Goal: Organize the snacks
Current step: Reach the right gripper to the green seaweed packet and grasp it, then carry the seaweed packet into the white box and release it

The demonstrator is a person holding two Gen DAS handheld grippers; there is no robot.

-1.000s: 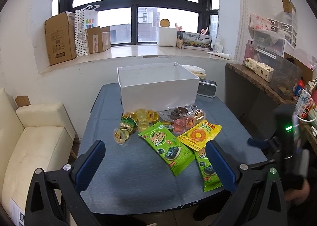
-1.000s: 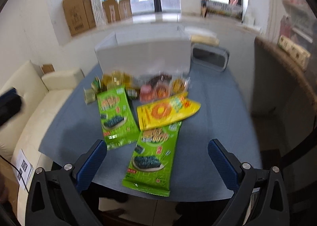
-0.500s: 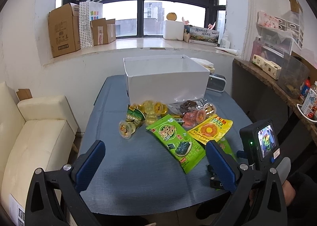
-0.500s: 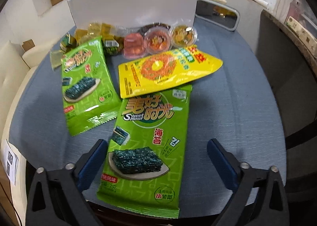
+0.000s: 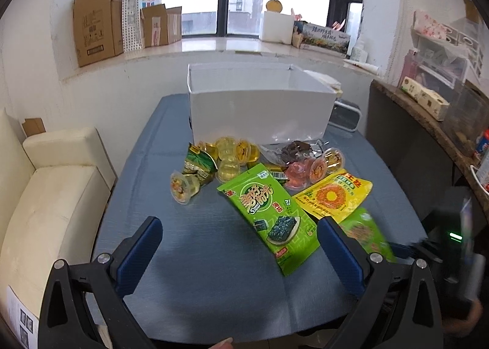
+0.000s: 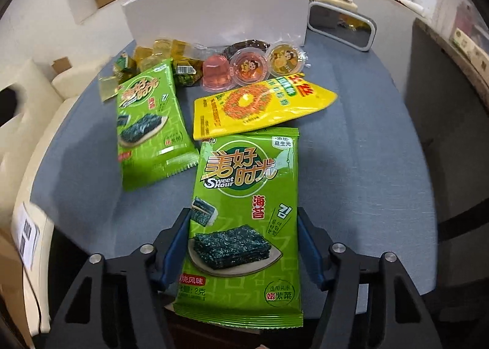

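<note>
Right gripper (image 6: 244, 245) closing around near green seaweed packet (image 6: 244, 220), blue pads at both packet edges, firm squeeze can't be confirmed. Packet lies flat at table (image 6: 366, 165) front edge. Ahead of it: yellow snack bag (image 6: 259, 110); ahead-left, second seaweed packet (image 6: 149, 125); beyond, jelly cups (image 6: 249, 67), then white box (image 6: 214, 15). Left gripper (image 5: 240, 243) released, jaws wide, nothing between, hovering over bare blue table short of that second packet (image 5: 269, 217).

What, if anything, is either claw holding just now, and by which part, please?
The right claw is closing around the near seaweed packet, across its lower side edges; a firm hold cannot be told. The left claw holds nothing.
</note>
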